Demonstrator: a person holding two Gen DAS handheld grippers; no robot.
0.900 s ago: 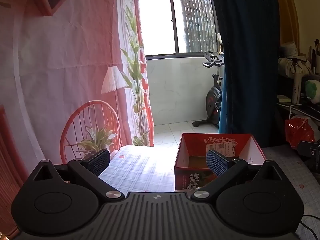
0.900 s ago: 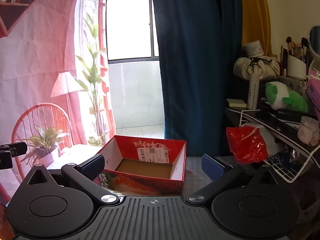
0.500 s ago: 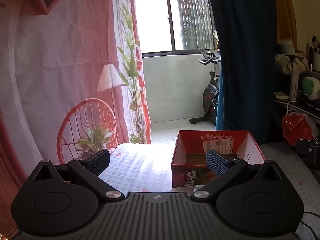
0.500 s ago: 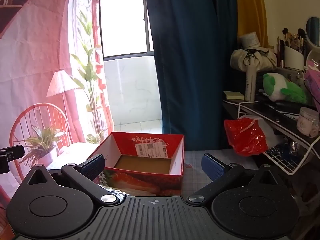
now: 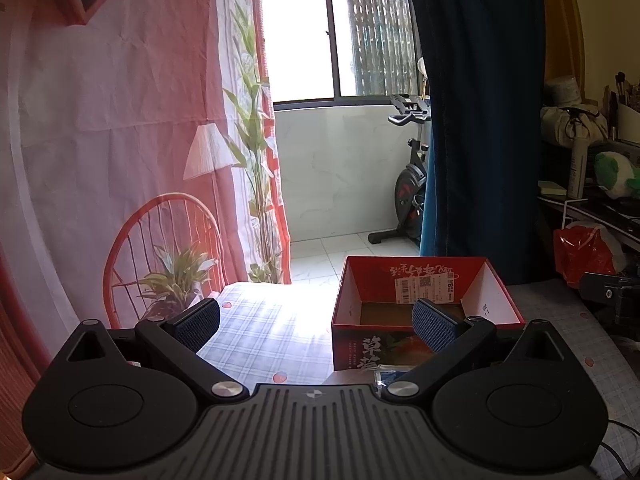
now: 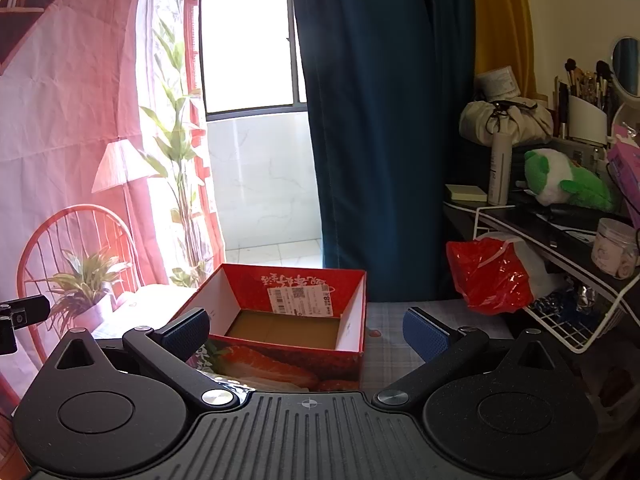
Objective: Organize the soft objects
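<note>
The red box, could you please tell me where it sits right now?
In both wrist views the red box stands open on the checked tablecloth, just ahead of the claws, before the blue curtain.

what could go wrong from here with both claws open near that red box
1. The red box sits near the far edge of the checked tablecloth; a push could slide it off.
2. The left claw and right claw, both open and empty, flank the box and might clip its walls.
3. The red plastic bag hangs close by and could snag.

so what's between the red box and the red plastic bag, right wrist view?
Bare checked tablecloth separates the red box from the red plastic bag, per the right wrist view.
</note>
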